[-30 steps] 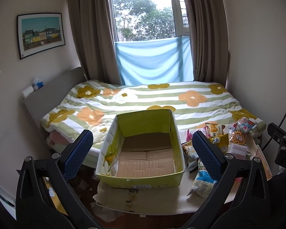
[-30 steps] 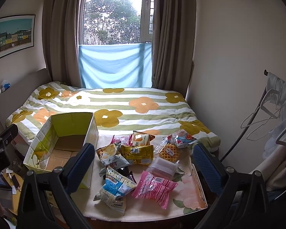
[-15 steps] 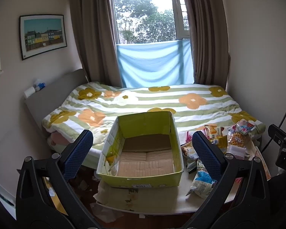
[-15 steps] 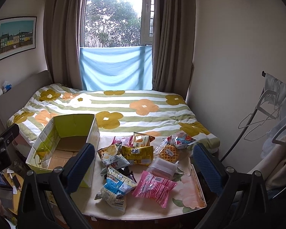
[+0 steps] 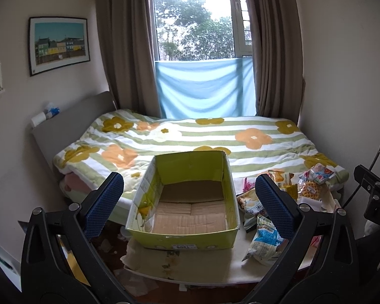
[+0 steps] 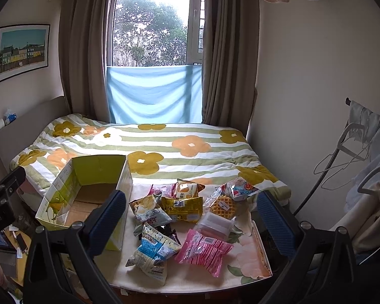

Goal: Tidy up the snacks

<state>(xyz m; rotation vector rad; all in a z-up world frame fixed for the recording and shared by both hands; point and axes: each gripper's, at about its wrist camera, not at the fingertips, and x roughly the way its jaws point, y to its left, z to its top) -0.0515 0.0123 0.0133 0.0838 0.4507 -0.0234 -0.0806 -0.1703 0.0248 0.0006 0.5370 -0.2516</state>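
Observation:
An empty yellow-green cardboard box (image 5: 187, 200) (image 6: 88, 195) stands on the left of a small table (image 6: 248, 253). Several snack packs lie in a heap to its right: a blue and white bag (image 6: 154, 250) (image 5: 263, 240), a pink striped pack (image 6: 205, 250), a gold pack (image 6: 182, 207), a waffle pack (image 6: 223, 205). My left gripper (image 5: 190, 200) hangs open in front of the box, nothing between its blue pads. Over the snack heap my right gripper (image 6: 192, 220) is held open, holding nothing.
A bed with a flowered striped quilt (image 6: 164, 149) lies right behind the table. A rack with clothes and hangers (image 6: 362, 167) stands at the right wall. Clutter, including a phone (image 6: 20, 240), sits low at the left of the table.
Both views have shifted slightly, the room sitting a little lower in frame now. The box and snacks have not moved. Both grippers stay open.

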